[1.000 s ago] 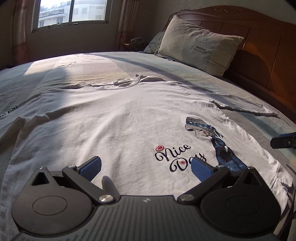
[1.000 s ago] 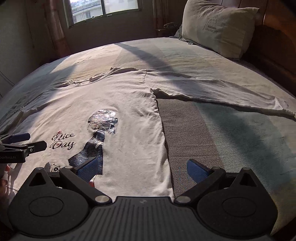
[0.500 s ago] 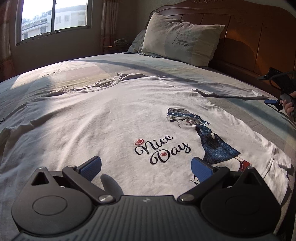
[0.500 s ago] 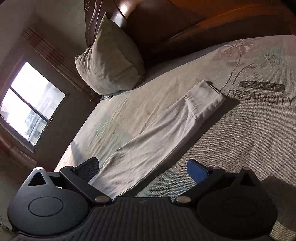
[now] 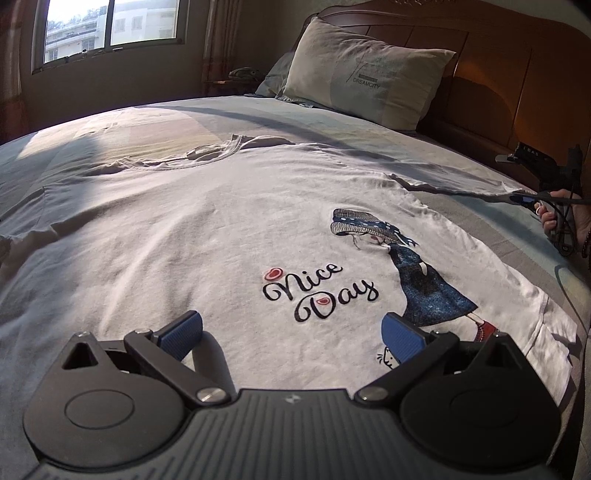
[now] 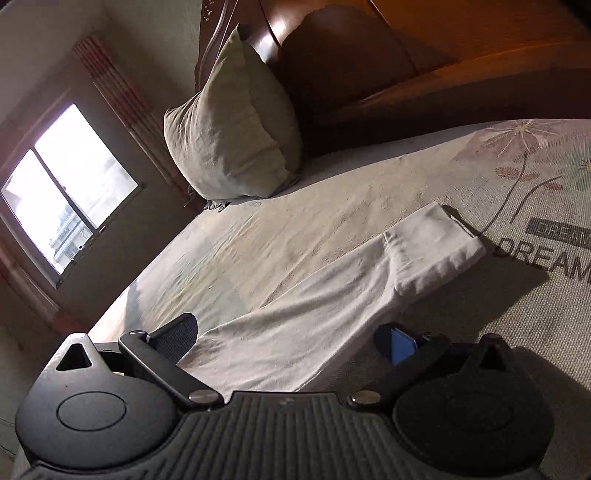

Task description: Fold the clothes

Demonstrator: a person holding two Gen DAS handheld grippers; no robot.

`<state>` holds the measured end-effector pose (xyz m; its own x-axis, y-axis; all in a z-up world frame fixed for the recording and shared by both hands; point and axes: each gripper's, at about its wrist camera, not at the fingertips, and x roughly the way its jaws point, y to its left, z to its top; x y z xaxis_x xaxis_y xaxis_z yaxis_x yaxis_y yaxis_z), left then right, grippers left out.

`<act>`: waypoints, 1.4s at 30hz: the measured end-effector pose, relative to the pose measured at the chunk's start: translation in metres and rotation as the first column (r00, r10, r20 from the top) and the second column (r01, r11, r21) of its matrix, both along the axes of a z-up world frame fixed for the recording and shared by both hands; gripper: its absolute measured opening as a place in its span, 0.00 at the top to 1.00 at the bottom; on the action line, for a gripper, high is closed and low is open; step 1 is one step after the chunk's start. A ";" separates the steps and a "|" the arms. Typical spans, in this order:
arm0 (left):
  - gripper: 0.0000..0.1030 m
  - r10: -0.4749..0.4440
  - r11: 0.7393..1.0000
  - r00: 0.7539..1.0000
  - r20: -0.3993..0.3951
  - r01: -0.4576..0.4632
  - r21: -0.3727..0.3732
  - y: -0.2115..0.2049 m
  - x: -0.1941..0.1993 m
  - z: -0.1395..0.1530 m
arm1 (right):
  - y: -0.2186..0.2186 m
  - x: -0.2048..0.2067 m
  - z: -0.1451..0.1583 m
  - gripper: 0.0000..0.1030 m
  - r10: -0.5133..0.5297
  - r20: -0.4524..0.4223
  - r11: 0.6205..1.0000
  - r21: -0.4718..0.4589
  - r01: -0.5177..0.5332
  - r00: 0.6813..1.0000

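A white long-sleeved shirt with a "Nice Day" print lies flat, front up, on the bed. My left gripper hovers open over its lower hem, nothing between the blue pads. The shirt's right sleeve stretches out toward the bed's edge, cuff at its far end. My right gripper is tilted sideways and open, its fingers straddling the sleeve partway along. In the left wrist view the right gripper shows at the far right by the sleeve end, held by a hand.
A pillow leans against the wooden headboard. The bedspread carries a flower print and "DREAMCITY" lettering. A window is on the far wall. A cable trails near the bed's right edge.
My right gripper swung from the shirt's hem out to the right sleeve, rolled sideways, and has come closer over the sleeve. The left gripper shifted slightly left over the hem.
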<state>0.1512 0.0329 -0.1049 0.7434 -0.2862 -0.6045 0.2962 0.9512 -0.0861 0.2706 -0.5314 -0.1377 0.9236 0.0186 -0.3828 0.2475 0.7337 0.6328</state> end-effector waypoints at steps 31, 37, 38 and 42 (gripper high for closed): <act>0.01 0.000 1.000 1.000 0.003 0.000 -0.013 0.001 0.001 -0.001 | 0.039 0.039 0.001 0.00 -0.083 -0.061 0.996 0.022 0.085 0.995; 0.01 0.000 1.000 1.000 0.003 0.000 -0.014 0.001 0.000 -0.001 | 0.041 0.058 -0.004 0.00 -0.148 -0.046 0.988 -0.038 0.147 0.988; 0.01 -0.001 1.000 1.000 0.003 0.001 -0.014 0.001 0.000 -0.001 | 0.039 0.063 -0.004 0.00 -0.153 -0.037 0.987 -0.049 0.151 0.988; 0.01 -0.002 1.000 1.000 0.002 0.002 -0.016 0.002 0.001 -0.001 | 0.030 0.072 -0.008 0.00 -0.161 0.029 0.986 -0.030 0.162 0.987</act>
<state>0.1519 0.0348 -0.1061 0.7442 -0.2978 -0.5979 0.2986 0.9490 -0.1009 0.3430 -0.5018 -0.1461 0.9232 -0.1434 -0.3567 0.3480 0.7057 0.6171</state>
